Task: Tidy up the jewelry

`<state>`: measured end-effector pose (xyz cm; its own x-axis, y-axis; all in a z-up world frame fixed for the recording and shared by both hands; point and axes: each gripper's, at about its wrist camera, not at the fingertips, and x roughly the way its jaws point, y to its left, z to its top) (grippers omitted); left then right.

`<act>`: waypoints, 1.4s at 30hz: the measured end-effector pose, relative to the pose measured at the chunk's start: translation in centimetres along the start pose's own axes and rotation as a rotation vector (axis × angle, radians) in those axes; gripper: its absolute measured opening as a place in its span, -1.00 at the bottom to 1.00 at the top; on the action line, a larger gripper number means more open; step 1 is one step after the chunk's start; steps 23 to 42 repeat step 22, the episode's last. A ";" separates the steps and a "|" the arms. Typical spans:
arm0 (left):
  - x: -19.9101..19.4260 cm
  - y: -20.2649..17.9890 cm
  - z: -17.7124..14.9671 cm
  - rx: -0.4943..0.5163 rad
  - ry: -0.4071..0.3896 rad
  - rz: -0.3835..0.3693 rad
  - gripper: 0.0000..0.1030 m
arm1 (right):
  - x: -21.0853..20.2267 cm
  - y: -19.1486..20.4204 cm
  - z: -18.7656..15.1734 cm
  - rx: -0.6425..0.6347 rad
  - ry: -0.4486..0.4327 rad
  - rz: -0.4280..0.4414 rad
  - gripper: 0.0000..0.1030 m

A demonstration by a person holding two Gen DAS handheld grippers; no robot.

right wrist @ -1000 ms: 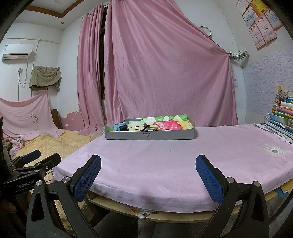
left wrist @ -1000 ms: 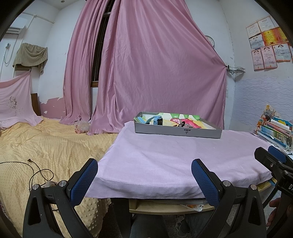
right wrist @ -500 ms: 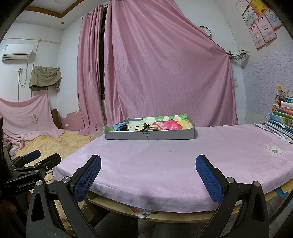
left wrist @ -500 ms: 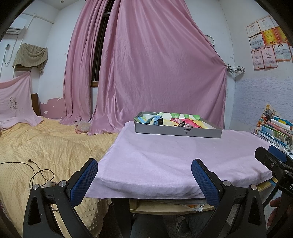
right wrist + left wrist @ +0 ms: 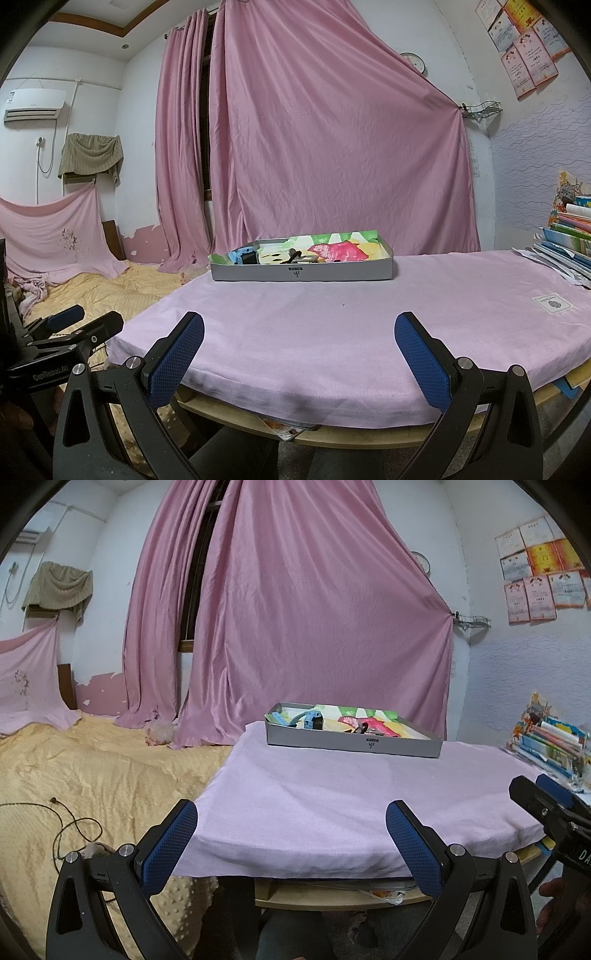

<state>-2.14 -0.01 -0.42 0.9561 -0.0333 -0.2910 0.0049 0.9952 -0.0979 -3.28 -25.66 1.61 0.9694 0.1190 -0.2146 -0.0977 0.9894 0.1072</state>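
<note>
Left gripper (image 5: 291,827): blue pads spread wide, holding nothing, at 6 o'clock before the near table edge.
Bed (image 5: 92,775): yellow cover, at 9 o'clock of the table, a black cable (image 5: 74,823) lying on it.
Table (image 5: 332,325): under a pink cloth, bare in the middle.
Grey tray (image 5: 301,271): at 12 o'clock on the far side, well apart from both grippers; holds a blue watch (image 5: 312,720) and small dark pieces on colourful paper.
Right gripper (image 5: 299,345): jaws wide apart, empty.
Books (image 5: 569,243): stacked at 3 o'clock.

Both views low, facing shared tray (image 5: 354,745).
</note>
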 end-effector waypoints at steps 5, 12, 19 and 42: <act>0.1 0.3 -0.1 -0.013 0.008 0.025 0.99 | 0.0 0.0 0.0 0.000 -0.001 0.000 0.97; 0.1 0.0 -0.1 0.000 -0.002 0.029 0.99 | 0.0 -0.1 0.0 0.000 0.000 0.000 0.97; 0.1 -0.1 -0.2 0.000 0.000 0.033 0.99 | 0.0 -0.1 0.0 0.002 0.001 -0.001 0.97; 0.1 -0.1 -0.2 0.002 0.001 0.036 0.99 | 0.0 -0.1 0.0 0.002 0.001 -0.001 0.97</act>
